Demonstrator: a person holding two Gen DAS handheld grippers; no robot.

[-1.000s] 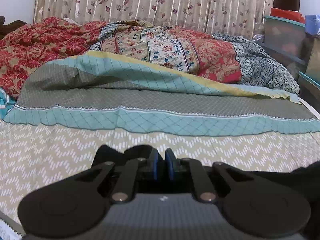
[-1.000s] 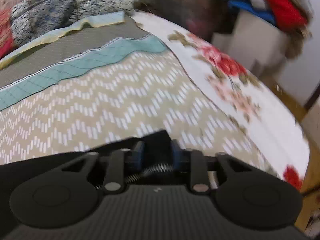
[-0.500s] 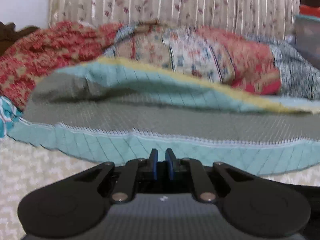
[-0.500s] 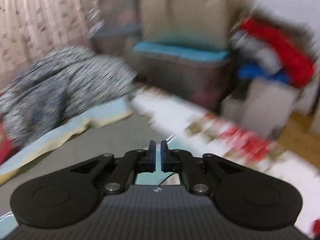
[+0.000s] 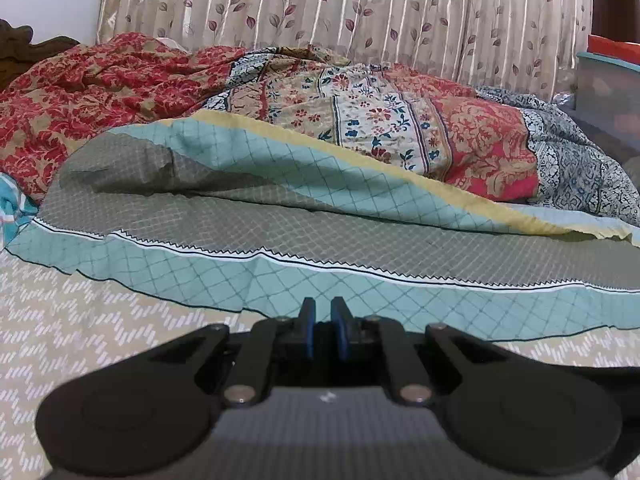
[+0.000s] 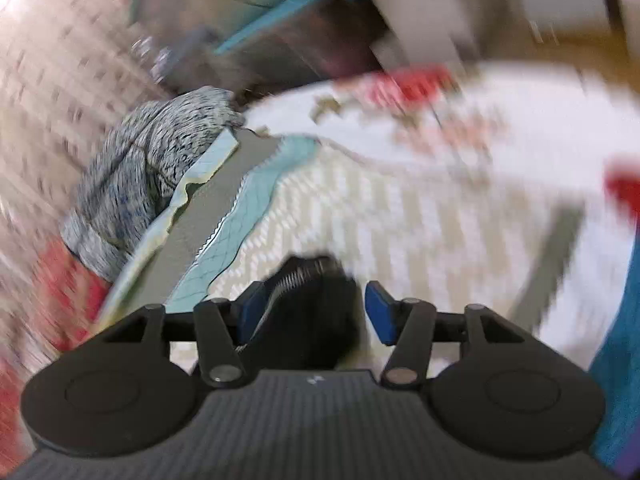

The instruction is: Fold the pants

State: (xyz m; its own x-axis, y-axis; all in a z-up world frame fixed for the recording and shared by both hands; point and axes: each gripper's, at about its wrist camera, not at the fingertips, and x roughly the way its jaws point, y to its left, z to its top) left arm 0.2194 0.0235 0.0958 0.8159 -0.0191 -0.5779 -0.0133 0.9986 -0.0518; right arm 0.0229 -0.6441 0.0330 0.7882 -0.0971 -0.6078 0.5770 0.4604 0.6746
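The black pants (image 6: 320,300) lie bunched on the beige zigzag sheet (image 6: 400,232), their ribbed waistband showing between the fingers of my right gripper (image 6: 316,314). That gripper's jaws are opening and the blue pads (image 6: 378,316) stand clear of the cloth on the right side. The right wrist view is blurred and tilted. My left gripper (image 5: 324,330) is low over the sheet (image 5: 80,320) with its blue pads nearly together and dark cloth between them. A strip of the black pants (image 5: 592,374) trails off to its right.
A teal and grey quilt (image 5: 360,248) lies folded across the bed ahead, with red and floral blankets (image 5: 380,120) piled behind it against a leaf-print curtain (image 5: 360,12). Storage boxes (image 5: 608,92) stand at the right. A white floral sheet (image 6: 500,128) covers the bed's edge.
My right gripper swung and rolled, and its jaws went from shut to wide apart over the pants. The left gripper moved closer to the quilt and stayed shut.
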